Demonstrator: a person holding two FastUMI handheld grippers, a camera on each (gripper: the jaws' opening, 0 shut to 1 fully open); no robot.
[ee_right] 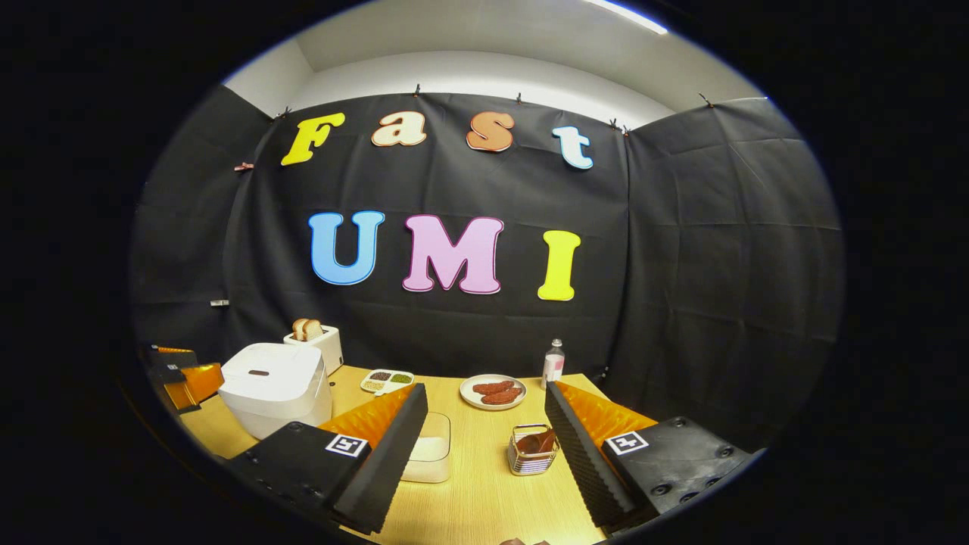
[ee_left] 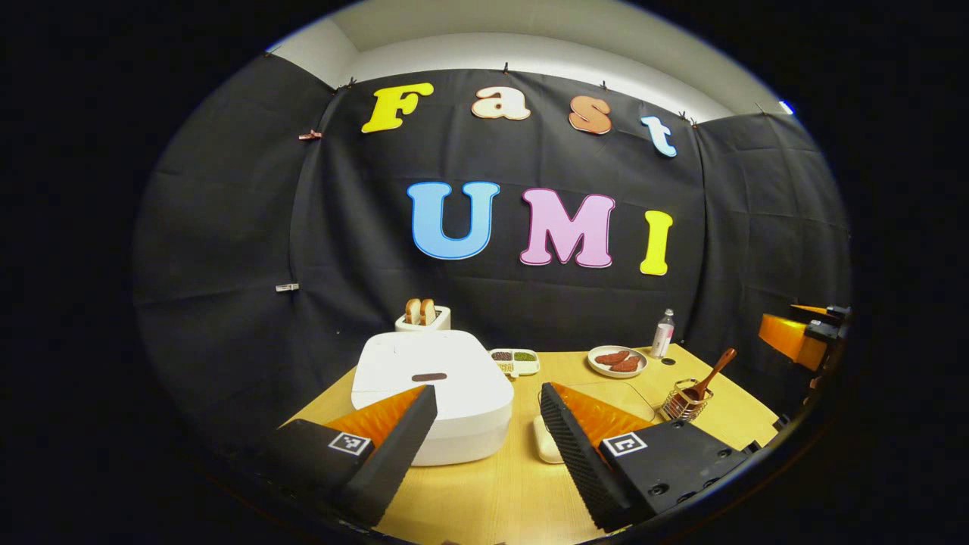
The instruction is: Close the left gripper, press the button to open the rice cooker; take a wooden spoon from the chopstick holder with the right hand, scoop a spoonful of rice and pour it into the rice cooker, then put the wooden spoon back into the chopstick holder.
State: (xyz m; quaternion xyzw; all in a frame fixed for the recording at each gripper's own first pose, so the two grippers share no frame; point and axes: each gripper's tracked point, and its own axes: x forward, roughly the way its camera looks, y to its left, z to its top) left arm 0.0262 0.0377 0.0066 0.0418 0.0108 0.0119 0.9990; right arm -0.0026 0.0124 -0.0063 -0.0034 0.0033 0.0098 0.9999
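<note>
My left gripper [ee_left: 484, 424] is nearest in the left gripper view: jaws wide apart, holding nothing, above the table [ee_left: 492, 484] just in front of the rice cooker [ee_left: 431, 378]. Cooker lid is down; the dark button [ee_left: 429, 376] sits mid-lid. I need to close the jaws before pressing.

Right gripper [ee_right: 484, 435] is likewise spread and empty. The chopstick holder [ee_right: 532, 450] sits between its fingers, farther out.

Wooden spoon [ee_left: 708, 382] stands bowl-down in the holder, handle leaning up. It looks light, stiff and smooth, so I'd grip mid-handle. The wire holder looks light too and may tip.

Clear rice container [ee_right: 428, 458] is beside the left finger.

No legible labels; the finger markers are just coded squares.
</note>
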